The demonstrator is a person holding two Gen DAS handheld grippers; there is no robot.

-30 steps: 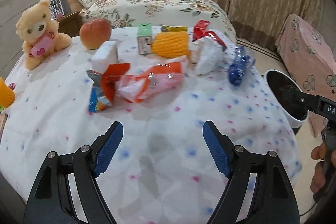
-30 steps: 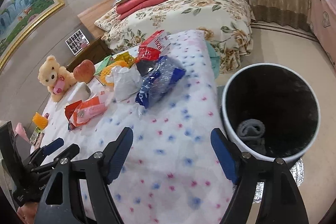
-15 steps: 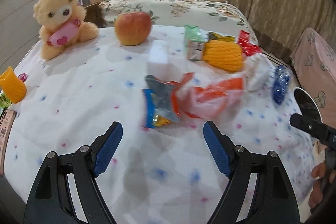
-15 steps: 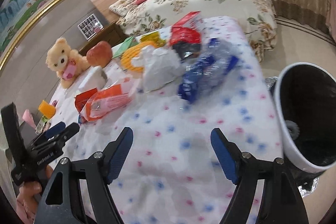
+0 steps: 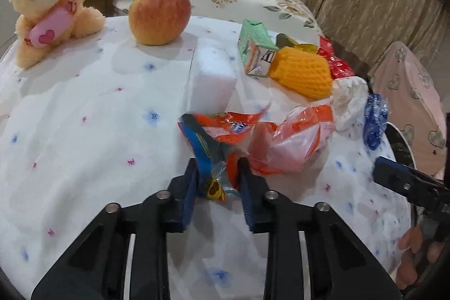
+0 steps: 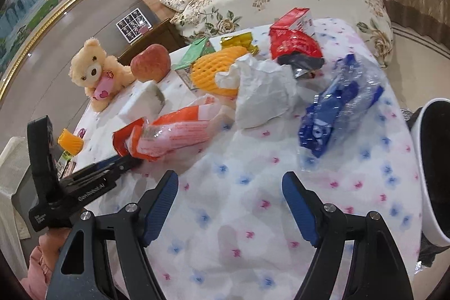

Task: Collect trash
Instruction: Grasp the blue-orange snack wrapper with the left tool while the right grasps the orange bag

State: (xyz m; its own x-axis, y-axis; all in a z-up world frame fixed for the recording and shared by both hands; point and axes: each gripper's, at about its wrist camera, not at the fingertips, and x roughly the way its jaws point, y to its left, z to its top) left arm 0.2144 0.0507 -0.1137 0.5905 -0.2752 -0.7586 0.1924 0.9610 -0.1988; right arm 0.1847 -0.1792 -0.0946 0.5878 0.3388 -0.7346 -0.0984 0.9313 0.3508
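The left hand-held gripper [image 5: 218,182] has advanced and clamped on the blue wrapper [image 5: 206,151] lying on the worktop [image 5: 84,131] — the right hand-held gripper [image 6: 230,198] hovers, fingers apart, bin [image 6: 430,173] just beside
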